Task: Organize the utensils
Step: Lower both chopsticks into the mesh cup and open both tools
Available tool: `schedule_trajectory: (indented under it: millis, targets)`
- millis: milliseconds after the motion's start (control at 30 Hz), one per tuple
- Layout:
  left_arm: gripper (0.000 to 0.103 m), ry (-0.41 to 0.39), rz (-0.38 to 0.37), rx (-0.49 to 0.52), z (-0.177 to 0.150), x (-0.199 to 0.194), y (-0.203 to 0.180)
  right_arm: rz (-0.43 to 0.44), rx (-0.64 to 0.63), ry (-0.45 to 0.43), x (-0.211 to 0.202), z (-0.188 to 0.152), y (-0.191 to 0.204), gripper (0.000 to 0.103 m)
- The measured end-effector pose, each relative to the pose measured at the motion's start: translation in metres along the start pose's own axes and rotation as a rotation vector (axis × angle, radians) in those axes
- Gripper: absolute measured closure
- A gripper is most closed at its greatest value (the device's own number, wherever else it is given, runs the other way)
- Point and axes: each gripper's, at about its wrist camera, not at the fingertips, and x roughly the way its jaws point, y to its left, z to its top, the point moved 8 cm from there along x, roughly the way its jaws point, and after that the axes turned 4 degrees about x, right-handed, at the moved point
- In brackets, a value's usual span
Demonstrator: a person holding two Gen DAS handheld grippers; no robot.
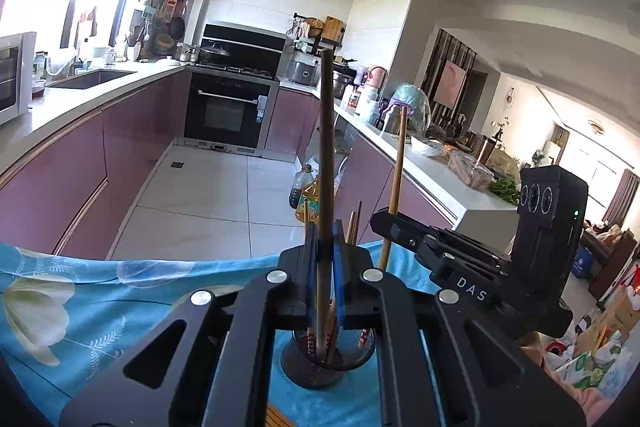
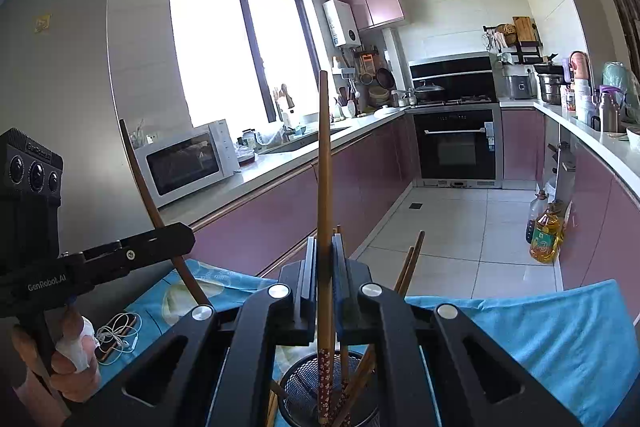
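Kitchen behind, blue floral cloth on worktop [image 1: 80, 291]. I've got left claw [image 1: 326, 247] clamped on dark chopstick [image 1: 326, 147], right claw [image 2: 324, 267] on bamboo chopstick [image 2: 324, 167], tips over mesh holder [image 2: 304, 379] below. Risk: tips snag the holder rim, tipping it.

A dark brown chopstick [image 1: 325, 155] stands nearly upright, pinched partway along its length, its lower end dipping into a black wire-mesh holder [image 1: 320, 367] below. A lighter bamboo chopstick [image 2: 323, 195] with a red patterned lower end also stands almost vertical, clamped near its middle, its tip inside the same mesh holder [image 2: 308, 387]. Several more chopsticks [image 2: 408, 267] lean in the holder at a slant. The holder sits on a worktop covered by a blue flowered cloth [image 1: 80, 291].
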Motion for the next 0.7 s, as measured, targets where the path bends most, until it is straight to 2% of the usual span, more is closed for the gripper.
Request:
schedule_trajectory:
  millis: [233,500,700]
  targets:
    - [0.096,0.110,-0.010,0.040,-0.027,0.036,0.002,-0.026,-0.003,0.073,0.018,-0.028,-0.009,0.097]
    - [0.095,0.238,-0.019,0.097,-0.060,0.067,0.002,-0.039,-0.003,0.236,0.031,-0.066,-0.010,0.096]
    - [0.095,0.295,0.011,0.116,-0.076,0.090,0.005,-0.071,0.004,0.259,0.034,-0.071,-0.017,0.094]
